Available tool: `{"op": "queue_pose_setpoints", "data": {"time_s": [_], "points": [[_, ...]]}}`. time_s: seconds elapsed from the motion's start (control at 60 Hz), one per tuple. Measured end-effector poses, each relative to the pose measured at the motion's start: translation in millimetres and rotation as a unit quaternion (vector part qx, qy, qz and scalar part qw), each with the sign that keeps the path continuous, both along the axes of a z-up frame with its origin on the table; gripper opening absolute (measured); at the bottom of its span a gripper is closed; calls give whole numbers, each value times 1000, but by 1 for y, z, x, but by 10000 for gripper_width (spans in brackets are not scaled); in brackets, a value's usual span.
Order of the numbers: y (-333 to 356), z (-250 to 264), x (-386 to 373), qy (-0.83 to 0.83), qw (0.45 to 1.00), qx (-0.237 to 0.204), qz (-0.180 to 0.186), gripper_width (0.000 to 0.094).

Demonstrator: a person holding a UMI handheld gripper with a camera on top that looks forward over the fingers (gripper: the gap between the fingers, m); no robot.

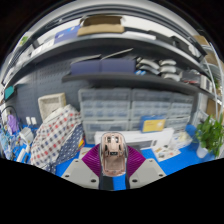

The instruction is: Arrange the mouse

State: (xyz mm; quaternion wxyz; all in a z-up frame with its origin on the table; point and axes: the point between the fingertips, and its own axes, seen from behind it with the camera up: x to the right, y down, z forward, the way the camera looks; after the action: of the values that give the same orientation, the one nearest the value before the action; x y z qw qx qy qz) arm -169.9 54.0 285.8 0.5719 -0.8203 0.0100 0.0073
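Note:
A beige computer mouse point(112, 153) stands upright between my two fingers, its underside facing me. The purple pads point(95, 158) press against both of its sides. My gripper point(112, 160) is shut on the mouse and holds it up in the air, well above the blue work surface point(160, 152) behind it. The lower end of the mouse is hidden between the fingers.
A person in a plaid shirt point(55, 138) stands to the left. Beyond the fingers is a wall of small drawer cabinets point(135, 108) under shelves with boxes point(100, 25). A green plant point(209, 133) stands to the right. A yellow box point(153, 125) lies on the surface.

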Motion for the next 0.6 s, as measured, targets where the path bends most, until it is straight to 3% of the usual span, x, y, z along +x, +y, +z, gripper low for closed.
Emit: {"op": "queue_pose_setpoints", "data": {"time_s": [0.233,0.383,0.483,0.6], "points": [[24,-166,-105,-9,993,-110,51,300],[25,-251,-123,-27,983,-173,48,300],[19,-291,-125,-26,977,-206,42,324],[22,-292,-123,-23,981,-192,29,360]]}}
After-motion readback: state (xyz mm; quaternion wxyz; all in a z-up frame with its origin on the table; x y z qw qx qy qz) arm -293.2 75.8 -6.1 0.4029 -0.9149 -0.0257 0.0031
